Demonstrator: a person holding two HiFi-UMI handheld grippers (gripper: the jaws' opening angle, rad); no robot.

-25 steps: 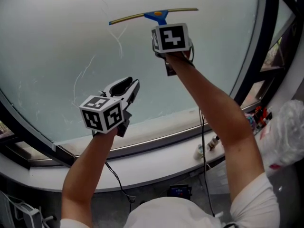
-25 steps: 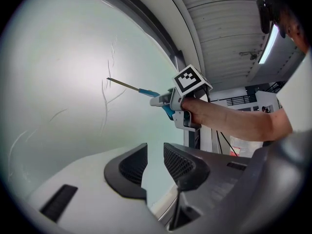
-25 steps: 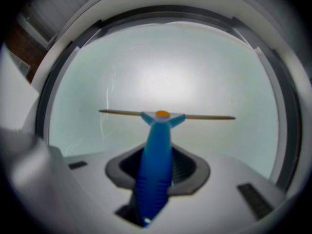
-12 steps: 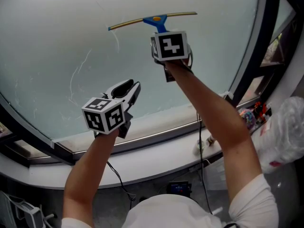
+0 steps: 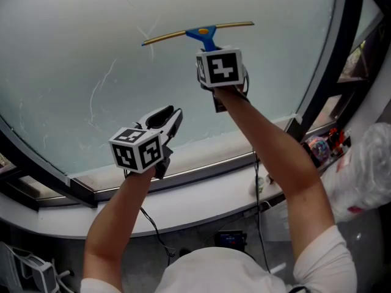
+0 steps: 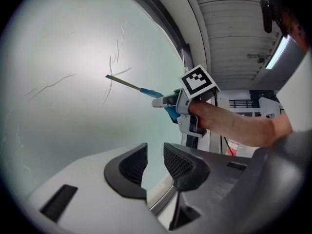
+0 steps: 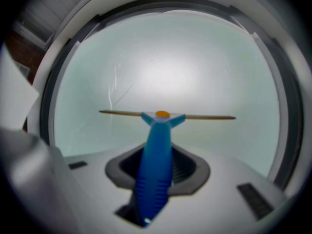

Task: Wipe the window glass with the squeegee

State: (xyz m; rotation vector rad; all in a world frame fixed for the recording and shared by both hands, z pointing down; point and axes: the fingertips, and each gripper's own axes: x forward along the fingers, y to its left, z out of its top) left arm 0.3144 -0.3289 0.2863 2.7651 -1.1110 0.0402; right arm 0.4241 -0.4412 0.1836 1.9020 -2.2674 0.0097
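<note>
The right claw (image 5: 212,49) is shut on the squeegee (image 5: 201,31). Its jaws stand quite wide, because the fat blue handle fills the gap between them. The handle points up and away from the claw, and the long thin blade sits across the top of it, high up on the glass (image 5: 79,60). In the head view the blade's left end is a bit lower than its right end. It looks like it is on the glass or very close to it, but I cannot tell for sure.

The left claw (image 6: 154,155) is partly open and holds nothing. It hangs lower down and to the left, near the sill (image 5: 201,191), well apart from the squeegee.

The squeegee looks light, so one claw should hold it up fine. The handle looks hard and stiff, with small ridges on the lower part. That is the best place to grab, since ridges stop slipping. The blade is thin, and its edge is likely soft rubber, so do not pinch it. The glass is hard and smooth but it could break. Press just enough to keep the whole blade flat on it.
</note>
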